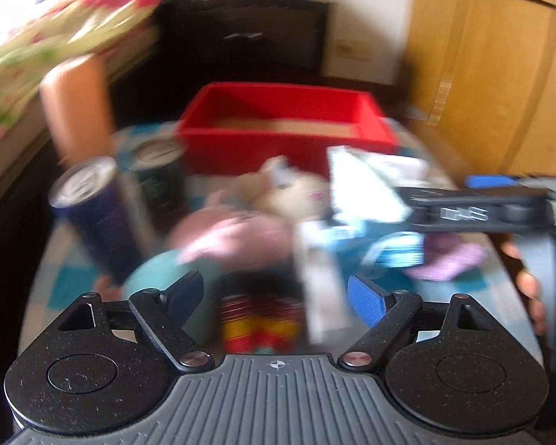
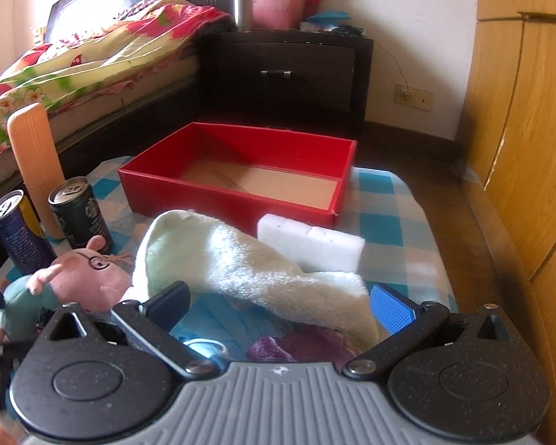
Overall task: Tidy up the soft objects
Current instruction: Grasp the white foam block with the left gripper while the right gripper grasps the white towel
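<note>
An open red box (image 2: 237, 193) stands at the far side of the checked table (image 2: 396, 222); it also shows in the blurred left wrist view (image 1: 285, 141). A pink pig plush (image 2: 89, 278) lies at the left, and also shows in the left wrist view (image 1: 237, 237). A pale rolled towel (image 2: 255, 270) lies between the jaws of my right gripper (image 2: 280, 304), which stands open around it. A white sponge block (image 2: 311, 246) and a purple cloth (image 2: 300, 345) lie near it. My left gripper (image 1: 276, 293) is open and empty above a striped item (image 1: 259, 322).
Two drink cans (image 2: 81, 215) and a tall orange bottle (image 2: 33, 159) stand at the table's left. A bed (image 2: 74, 59) and a dark nightstand (image 2: 285, 81) lie beyond. A wooden wardrobe (image 2: 519, 129) is at the right. The right gripper shows in the left wrist view (image 1: 474, 207).
</note>
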A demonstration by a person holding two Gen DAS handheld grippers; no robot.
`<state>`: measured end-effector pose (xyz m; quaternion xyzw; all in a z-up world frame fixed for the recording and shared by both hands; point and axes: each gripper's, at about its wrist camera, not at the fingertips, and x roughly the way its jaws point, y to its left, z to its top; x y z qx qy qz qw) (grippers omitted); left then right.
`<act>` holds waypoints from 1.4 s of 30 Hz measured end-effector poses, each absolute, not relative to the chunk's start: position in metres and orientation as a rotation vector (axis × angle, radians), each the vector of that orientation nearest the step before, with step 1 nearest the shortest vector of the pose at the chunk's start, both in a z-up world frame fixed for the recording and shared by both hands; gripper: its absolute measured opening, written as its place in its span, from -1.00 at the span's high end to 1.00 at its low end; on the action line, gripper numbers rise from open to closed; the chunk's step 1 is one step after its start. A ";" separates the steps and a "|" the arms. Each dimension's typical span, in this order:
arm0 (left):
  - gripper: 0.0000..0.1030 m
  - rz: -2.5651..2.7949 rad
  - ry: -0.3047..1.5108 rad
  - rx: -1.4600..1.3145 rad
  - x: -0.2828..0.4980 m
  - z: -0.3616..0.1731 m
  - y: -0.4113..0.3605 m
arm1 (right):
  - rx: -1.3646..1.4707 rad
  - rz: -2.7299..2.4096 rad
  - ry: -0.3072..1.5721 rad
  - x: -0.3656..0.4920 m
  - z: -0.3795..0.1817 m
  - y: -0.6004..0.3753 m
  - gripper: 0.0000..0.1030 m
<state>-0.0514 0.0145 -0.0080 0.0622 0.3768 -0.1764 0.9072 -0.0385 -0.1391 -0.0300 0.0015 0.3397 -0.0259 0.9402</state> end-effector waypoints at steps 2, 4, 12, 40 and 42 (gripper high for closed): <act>-0.67 -0.423 0.761 0.184 -0.055 -0.011 -0.004 | 0.017 -0.057 0.695 -0.041 -0.029 -0.144 -0.64; -0.65 -0.453 0.780 0.216 -0.053 -0.020 -0.020 | 0.023 -0.064 0.693 -0.042 -0.028 -0.149 -0.64; -0.09 -0.462 0.899 0.197 -0.029 -0.048 -0.036 | 0.100 -0.086 0.714 -0.050 -0.025 -0.176 -0.64; 0.63 -0.393 0.993 0.012 -0.026 -0.019 0.023 | -0.021 0.153 0.804 -0.029 -0.013 -0.173 -0.47; 0.63 -0.398 0.994 0.006 -0.021 -0.021 0.016 | -0.020 0.155 0.819 -0.016 -0.017 -0.174 -0.45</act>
